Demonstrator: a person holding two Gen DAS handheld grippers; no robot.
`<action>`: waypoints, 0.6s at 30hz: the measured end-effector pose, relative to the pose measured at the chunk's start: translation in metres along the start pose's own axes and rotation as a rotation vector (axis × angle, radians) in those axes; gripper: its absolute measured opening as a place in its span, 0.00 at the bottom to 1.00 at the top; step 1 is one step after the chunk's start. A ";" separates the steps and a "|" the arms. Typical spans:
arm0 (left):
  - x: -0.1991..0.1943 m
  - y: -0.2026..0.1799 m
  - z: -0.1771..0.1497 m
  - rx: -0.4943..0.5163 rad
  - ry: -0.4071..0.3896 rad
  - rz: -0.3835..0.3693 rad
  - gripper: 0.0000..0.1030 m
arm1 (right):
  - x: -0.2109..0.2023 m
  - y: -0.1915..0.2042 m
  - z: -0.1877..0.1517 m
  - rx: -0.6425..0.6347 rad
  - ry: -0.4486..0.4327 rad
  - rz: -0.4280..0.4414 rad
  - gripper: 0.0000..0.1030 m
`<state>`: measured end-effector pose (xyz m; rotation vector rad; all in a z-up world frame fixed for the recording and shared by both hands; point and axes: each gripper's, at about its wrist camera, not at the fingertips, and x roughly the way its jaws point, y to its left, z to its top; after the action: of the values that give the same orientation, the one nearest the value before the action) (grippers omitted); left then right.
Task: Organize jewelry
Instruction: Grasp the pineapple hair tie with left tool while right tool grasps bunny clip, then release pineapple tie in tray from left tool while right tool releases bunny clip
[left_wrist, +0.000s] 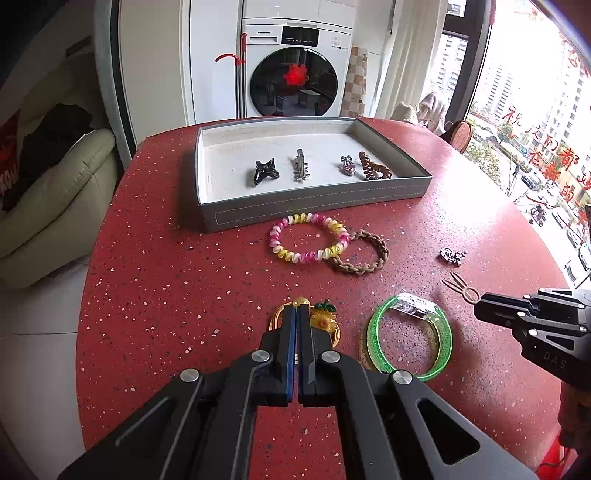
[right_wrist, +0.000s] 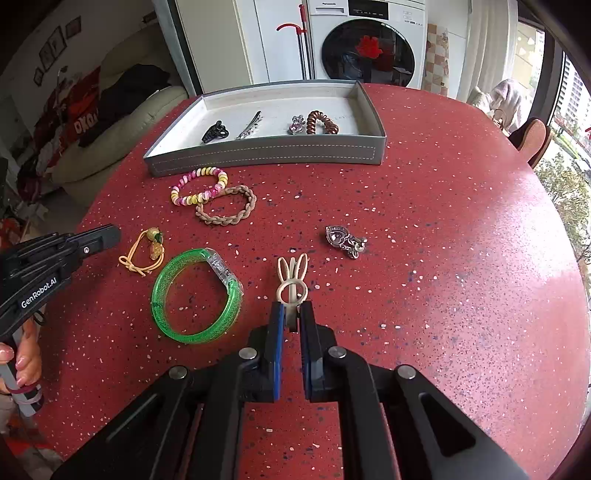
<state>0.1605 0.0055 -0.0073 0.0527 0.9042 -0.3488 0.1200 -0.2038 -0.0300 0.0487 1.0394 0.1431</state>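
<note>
A grey tray (left_wrist: 317, 206) (right_wrist: 258, 153) on the red table holds a black claw clip (left_wrist: 264, 171), a silver clip (left_wrist: 301, 165), a small charm (left_wrist: 347, 165) and a brown coil tie (left_wrist: 373, 167). My left gripper (left_wrist: 297, 310) is shut, its tips over the yellow cord tie with a fruit charm (left_wrist: 323, 317) (right_wrist: 147, 251); I cannot tell if it grips the cord. My right gripper (right_wrist: 291, 308) is narrowly open around the base of the beige rabbit-ear clip (right_wrist: 291, 277) (left_wrist: 460, 286).
On the table lie a pink-yellow coil bracelet (left_wrist: 308, 238) (right_wrist: 199, 184), a braided brown band (left_wrist: 364, 254) (right_wrist: 229, 206), a green bangle (left_wrist: 408, 332) (right_wrist: 195, 295) and a silver heart pendant (left_wrist: 452, 254) (right_wrist: 345, 240). A sofa stands left, a washing machine behind.
</note>
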 end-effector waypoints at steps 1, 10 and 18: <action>0.002 0.000 0.001 -0.007 0.006 0.006 0.17 | 0.000 0.001 0.000 -0.001 0.000 0.003 0.09; 0.018 0.008 0.002 -0.027 0.059 0.070 1.00 | -0.004 0.002 -0.002 0.004 -0.011 0.032 0.09; 0.055 0.003 -0.011 0.021 0.066 0.137 1.00 | -0.008 0.000 -0.002 0.017 -0.024 0.050 0.09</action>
<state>0.1848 -0.0045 -0.0571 0.1451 0.9570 -0.2302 0.1146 -0.2053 -0.0238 0.0913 1.0163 0.1792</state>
